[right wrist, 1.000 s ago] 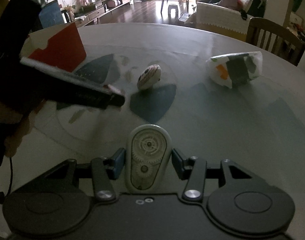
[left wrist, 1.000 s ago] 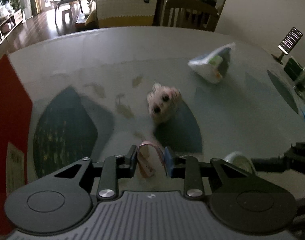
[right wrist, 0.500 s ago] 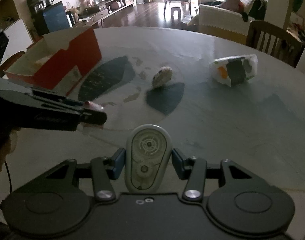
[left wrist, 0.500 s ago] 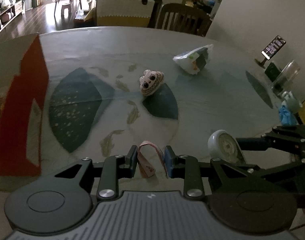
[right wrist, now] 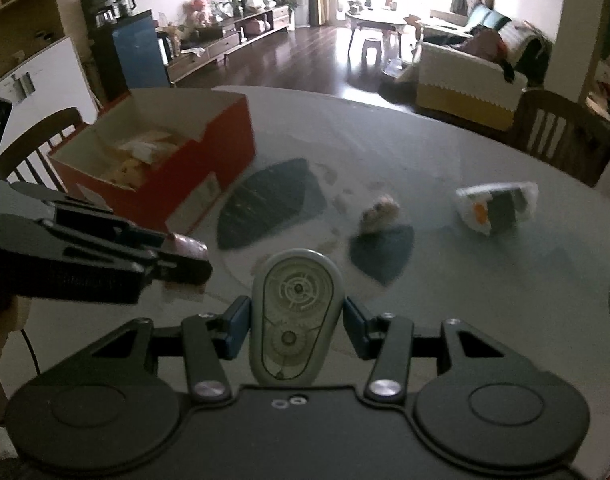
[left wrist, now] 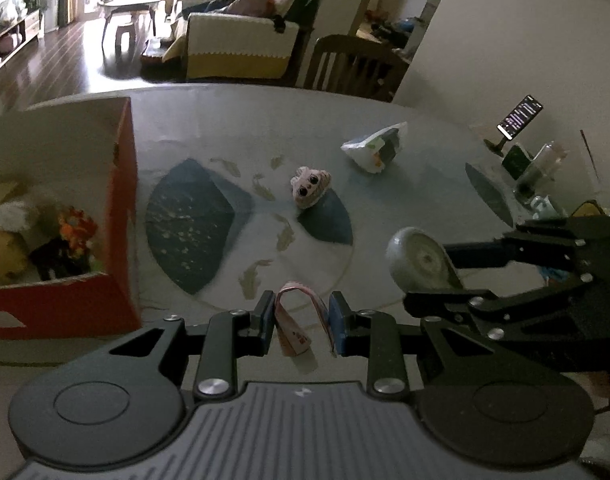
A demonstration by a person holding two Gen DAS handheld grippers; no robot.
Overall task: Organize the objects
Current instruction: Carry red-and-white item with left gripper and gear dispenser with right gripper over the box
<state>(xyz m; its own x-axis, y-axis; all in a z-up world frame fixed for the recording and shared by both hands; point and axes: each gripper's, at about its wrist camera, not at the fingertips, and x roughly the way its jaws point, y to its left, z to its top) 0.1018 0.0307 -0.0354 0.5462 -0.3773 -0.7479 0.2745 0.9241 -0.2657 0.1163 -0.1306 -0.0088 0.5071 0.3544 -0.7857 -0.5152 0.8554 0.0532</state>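
Observation:
My left gripper [left wrist: 301, 316] is shut on a folded pink banknote [left wrist: 295, 330], held above the table's near edge; the same gripper [right wrist: 185, 266] shows at the left of the right wrist view. My right gripper [right wrist: 297, 320] is shut on a grey-white oval correction-tape dispenser [right wrist: 295, 316], also seen as the dispenser [left wrist: 419, 260] at the right of the left wrist view. A red open box [left wrist: 121, 216] with toys inside stands on the left. A small big-eyed doll head [left wrist: 311, 186] and a white snack packet [left wrist: 375, 148] lie mid-table.
The round table [left wrist: 425, 184] has a pale cloth with dark blue leaf shapes. A phone on a stand [left wrist: 519, 118], a jar and small items sit at the right edge. Wooden chairs [right wrist: 561, 132] stand beyond the far rim.
Both grippers have lifted and drawn back from the table centre, and the views swung left, so the red box's inside now shows. Each still holds its object.

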